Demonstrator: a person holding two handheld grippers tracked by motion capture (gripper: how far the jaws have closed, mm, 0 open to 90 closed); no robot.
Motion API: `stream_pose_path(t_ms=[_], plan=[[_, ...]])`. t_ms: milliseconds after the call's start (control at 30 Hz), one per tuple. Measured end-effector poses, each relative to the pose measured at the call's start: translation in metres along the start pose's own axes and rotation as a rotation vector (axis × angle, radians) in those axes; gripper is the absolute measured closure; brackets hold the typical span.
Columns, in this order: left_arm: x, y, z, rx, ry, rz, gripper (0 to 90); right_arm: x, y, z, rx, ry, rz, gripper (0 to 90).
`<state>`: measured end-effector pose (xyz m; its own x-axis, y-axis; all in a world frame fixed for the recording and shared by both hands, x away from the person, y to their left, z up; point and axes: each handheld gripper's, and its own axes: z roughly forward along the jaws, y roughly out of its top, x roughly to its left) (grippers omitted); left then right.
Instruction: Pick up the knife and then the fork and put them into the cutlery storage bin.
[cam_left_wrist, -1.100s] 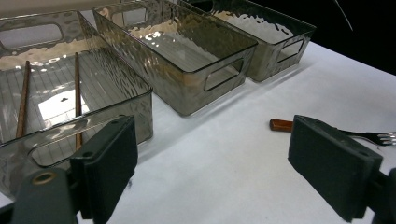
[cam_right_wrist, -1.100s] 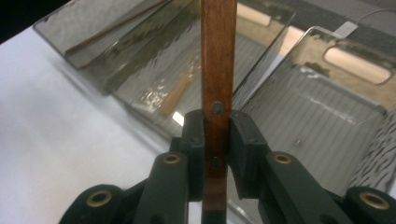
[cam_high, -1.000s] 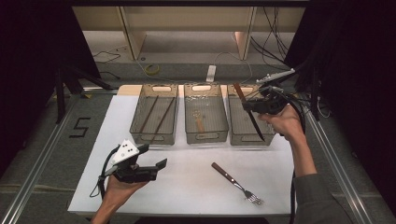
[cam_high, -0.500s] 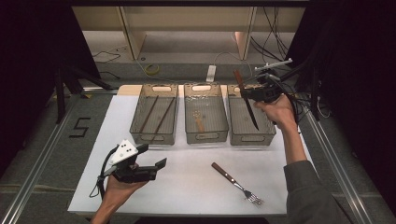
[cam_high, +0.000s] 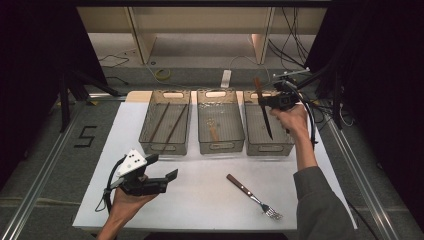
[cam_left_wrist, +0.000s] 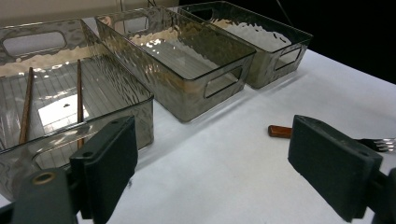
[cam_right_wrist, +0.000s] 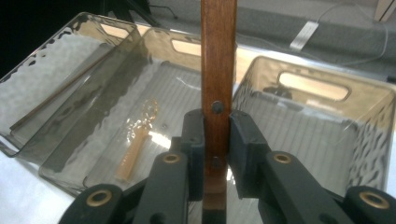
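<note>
My right gripper (cam_high: 272, 102) (cam_right_wrist: 217, 149) hovers over the right clear bin (cam_high: 285, 145) (cam_right_wrist: 322, 140), shut on a knife (cam_high: 266, 120). The knife's riveted wooden handle (cam_right_wrist: 218, 56) rises between the jaws, and its dark blade slants down into the bin. On the white table (cam_high: 210, 200) near the front right lies a fork (cam_high: 252, 196) with a wooden handle (cam_left_wrist: 280, 131). My left gripper (cam_high: 167, 180) (cam_left_wrist: 219, 163) is held low at the front left, open and holding nothing, aimed toward the fork.
Three clear bins stand in a row at the back. The left bin (cam_high: 150, 145) holds two chopsticks (cam_high: 165, 122) (cam_left_wrist: 25, 107). The middle bin (cam_high: 220, 145) (cam_left_wrist: 187, 100) holds a small wooden spoon (cam_high: 215, 131) (cam_right_wrist: 137, 140). Cables and shelf legs lie beyond the table.
My right gripper has carried the knife a little left and farther back over the right bin, and the knife stands more upright. The left gripper and the fork stay where they were.
</note>
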<state>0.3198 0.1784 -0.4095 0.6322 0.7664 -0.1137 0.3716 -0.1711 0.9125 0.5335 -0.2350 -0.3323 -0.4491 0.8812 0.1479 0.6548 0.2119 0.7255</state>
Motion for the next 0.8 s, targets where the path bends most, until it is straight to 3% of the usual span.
stream_pose_path(t_ms=[533,800], plan=[[0.000,0.000,0.000,0.006,-0.002,0.002,15.5,-0.013,-0.007,0.022,0.023,-0.055,0.062,77.8],[0.000,0.000,0.000,0.004,-0.001,0.002,15.4,-0.015,-0.021,0.037,0.057,-0.049,0.089,77.6]])
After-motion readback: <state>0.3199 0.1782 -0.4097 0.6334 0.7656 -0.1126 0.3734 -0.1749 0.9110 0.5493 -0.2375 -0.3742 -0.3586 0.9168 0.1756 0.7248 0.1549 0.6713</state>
